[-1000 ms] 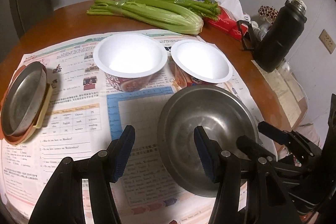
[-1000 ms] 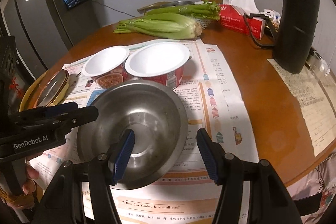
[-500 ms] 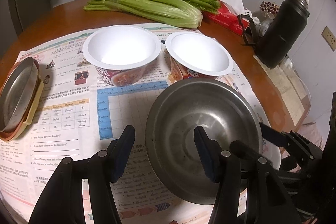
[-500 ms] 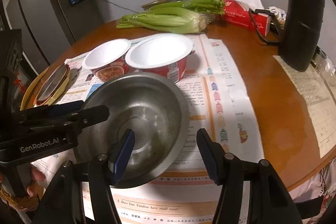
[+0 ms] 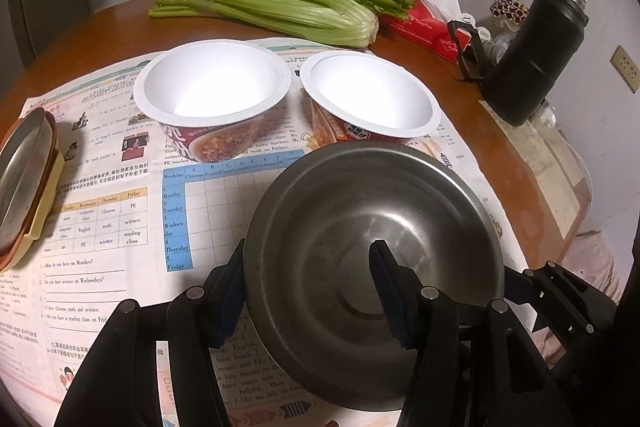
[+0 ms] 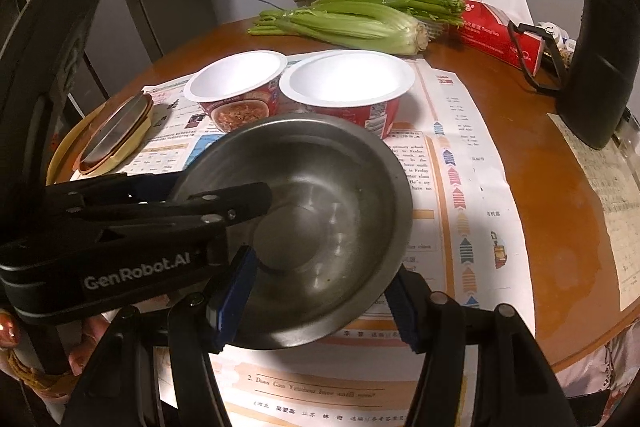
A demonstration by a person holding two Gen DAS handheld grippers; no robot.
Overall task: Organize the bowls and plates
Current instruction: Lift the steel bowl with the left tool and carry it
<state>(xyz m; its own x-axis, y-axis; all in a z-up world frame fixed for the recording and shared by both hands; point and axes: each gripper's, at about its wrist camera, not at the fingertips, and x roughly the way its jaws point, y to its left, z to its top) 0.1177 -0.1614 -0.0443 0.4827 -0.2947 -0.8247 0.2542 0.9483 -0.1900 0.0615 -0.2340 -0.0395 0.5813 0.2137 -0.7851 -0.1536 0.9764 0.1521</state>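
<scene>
now the steel bowl [image 5: 372, 267] sits straddled by the left tongs [image 5: 308, 291].

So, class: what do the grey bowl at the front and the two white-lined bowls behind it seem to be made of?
Grey bowl: probably stainless steel, with a dull brushed sheen and soft reflections. White-lined bowls: likely disposable paper or foam, matte white inside, printed food labels outside.

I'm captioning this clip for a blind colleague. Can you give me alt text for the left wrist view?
A steel bowl sits on a newspaper-covered round table, with the left tongs straddling its near rim, one finger outside and one inside. Behind it stand two empty instant-noodle bowls, then celery, a red tissue box and a black flask.
</scene>
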